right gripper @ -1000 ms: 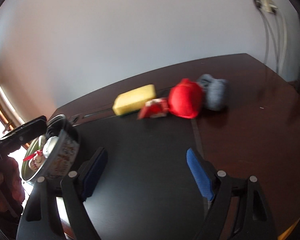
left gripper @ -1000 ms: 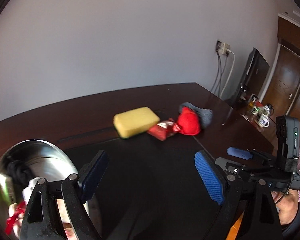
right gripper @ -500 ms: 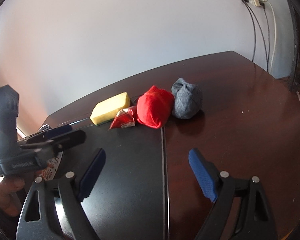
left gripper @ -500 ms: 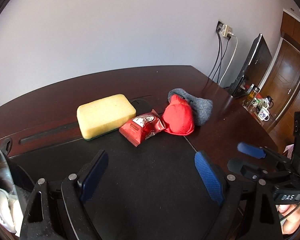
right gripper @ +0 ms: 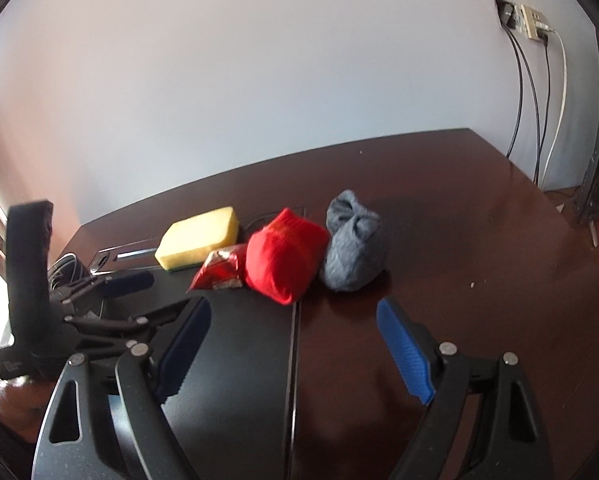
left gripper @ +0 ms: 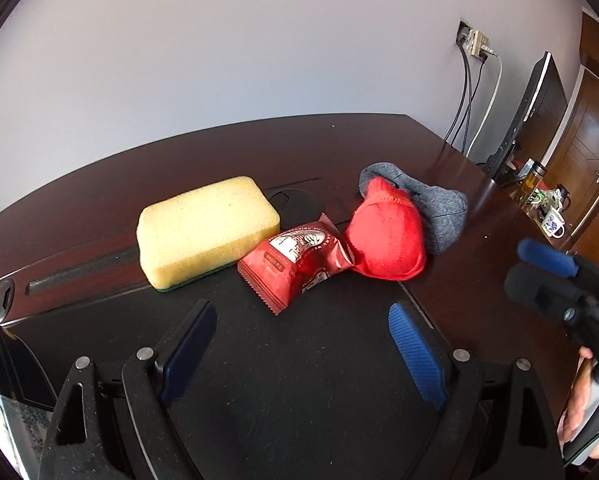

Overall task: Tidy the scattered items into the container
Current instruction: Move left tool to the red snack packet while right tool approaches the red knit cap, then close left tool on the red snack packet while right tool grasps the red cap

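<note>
Underneath everything runs a dark brown table [left gripper: 379,140] with a black mat [left gripper: 299,360] laid on its near part, backed by a plain pale wall [left gripper: 259,40] with a socket and hanging cables [left gripper: 471,92]; a monitor [left gripper: 535,108], a wooden door [left gripper: 583,136] and mugs [left gripper: 551,224] sit off to the right. Four loose items lie in a touching row at the mat's far edge: a yellow sponge [left gripper: 207,228], a red snack packet [left gripper: 299,264], a red sock bundle [left gripper: 387,240] and a grey sock bundle [left gripper: 439,208]. The left gripper [left gripper: 299,344] has its jaws wide apart and empty, the packet just ahead of the gap. The right gripper [right gripper: 295,344] likewise stands spread with nothing between its pads, the red bundle just beyond. Only a sliver of the container [left gripper: 3,420] shows at the left wrist view's lower-left edge. The packet's white printing is too small to read.
</note>
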{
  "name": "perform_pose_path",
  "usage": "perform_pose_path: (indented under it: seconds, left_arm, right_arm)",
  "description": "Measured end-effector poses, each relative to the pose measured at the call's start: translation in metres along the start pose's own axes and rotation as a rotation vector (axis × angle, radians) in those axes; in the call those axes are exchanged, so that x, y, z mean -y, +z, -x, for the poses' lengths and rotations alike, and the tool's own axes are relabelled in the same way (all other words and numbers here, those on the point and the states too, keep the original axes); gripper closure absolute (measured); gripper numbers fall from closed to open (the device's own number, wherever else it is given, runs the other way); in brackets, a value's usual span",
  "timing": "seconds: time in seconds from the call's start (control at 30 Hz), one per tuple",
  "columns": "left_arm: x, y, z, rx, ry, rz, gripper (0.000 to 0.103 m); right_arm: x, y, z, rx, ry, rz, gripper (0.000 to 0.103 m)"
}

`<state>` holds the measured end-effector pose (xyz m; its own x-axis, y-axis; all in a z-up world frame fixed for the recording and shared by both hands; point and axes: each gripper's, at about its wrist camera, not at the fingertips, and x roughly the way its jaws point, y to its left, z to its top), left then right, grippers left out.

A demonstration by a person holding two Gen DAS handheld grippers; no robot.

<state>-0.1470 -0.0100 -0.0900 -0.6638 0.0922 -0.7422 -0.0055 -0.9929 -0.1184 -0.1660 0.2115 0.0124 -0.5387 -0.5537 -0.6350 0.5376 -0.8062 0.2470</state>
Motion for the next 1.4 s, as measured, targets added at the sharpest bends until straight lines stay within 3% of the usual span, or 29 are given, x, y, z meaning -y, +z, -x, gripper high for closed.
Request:
perform_pose_path:
  seconds: [0.53,1.23,1.3,1.33,1.37,1.4]
  left_arm:
    - [-0.015,0.006,-0.017,-0.01,-0.01,0.067,0.013]
    - [-0.015,0.016,-0.049,-0.049,-0.077,0.105,0.014]
    - [-0.012,0.017,-0.051,-0.052,-0.066,0.083,0.014]
    - [-0.011,0.017,-0.051,-0.051,-0.055,0.071,0.017]
    - [-0.01,0.016,-0.051,-0.048,-0.039,0.058,0.029]
    - [-0.008,0.016,-0.05,-0.048,-0.03,0.041,0.037]
  right_arm:
    - [-0.024,0.035,-0.045,-0.041,0.066,0.067,0.015]
    - [-0.026,0.04,-0.097,-0.153,0.002,0.133,0.015]
    - [-0.027,0.04,-0.102,-0.159,-0.008,0.14,0.02]
    - [-0.027,0.039,-0.103,-0.161,-0.012,0.143,0.03]
    - [-0.026,0.039,-0.103,-0.159,-0.014,0.145,0.041]
    - [-0.025,0.039,-0.102,-0.157,-0.015,0.145,0.045]
